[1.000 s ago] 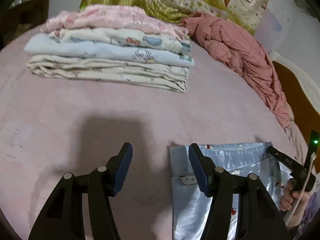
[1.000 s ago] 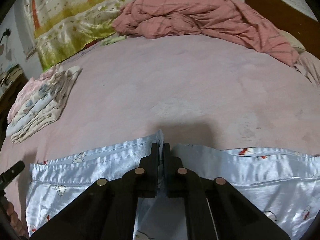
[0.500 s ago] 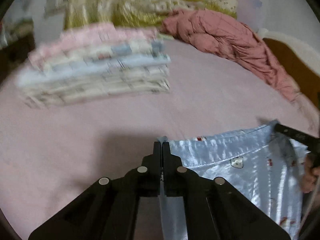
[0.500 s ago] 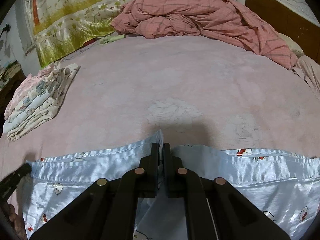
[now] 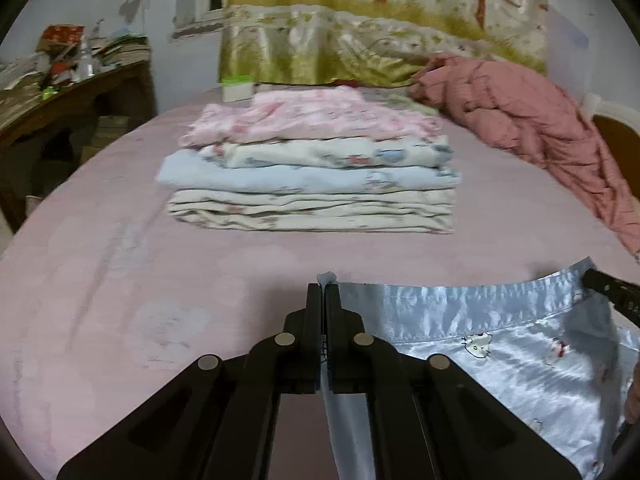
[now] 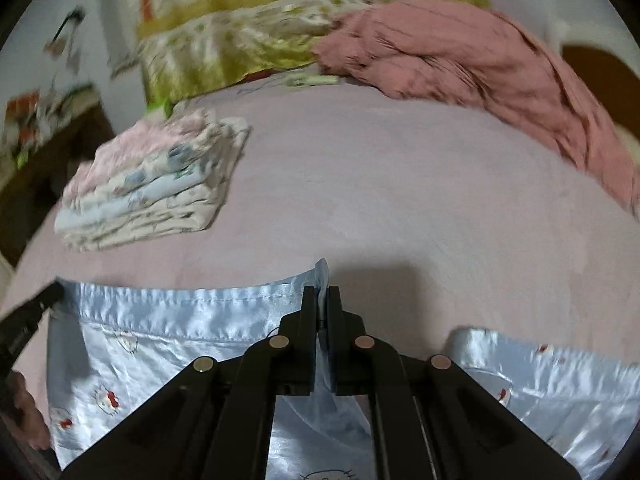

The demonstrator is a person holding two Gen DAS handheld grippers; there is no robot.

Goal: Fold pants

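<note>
Light blue satin pants (image 5: 492, 344) with small cartoon cat prints hang lifted over the pink bed sheet (image 5: 120, 280). My left gripper (image 5: 323, 292) is shut on the left corner of their hemmed top edge. My right gripper (image 6: 321, 294) is shut on that same edge further along, and the cloth (image 6: 168, 332) stretches between the two. In the left wrist view the right gripper's black tip (image 5: 608, 290) pokes in at the right edge. In the right wrist view the left gripper's tip (image 6: 36, 308) sits at the left edge. The lower pant legs are out of sight.
A stack of folded clothes (image 5: 316, 176) lies ahead on the bed, also in the right wrist view (image 6: 152, 188). A crumpled pink quilt (image 5: 532, 128) lies at the back right, a patterned curtain (image 5: 380, 20) behind. A cluttered wooden desk (image 5: 60, 92) stands left of the bed.
My left gripper went from open beside the pants' corner to shut on it, then lifted. Both grippers rose with the top edge, and the right one swung sideways.
</note>
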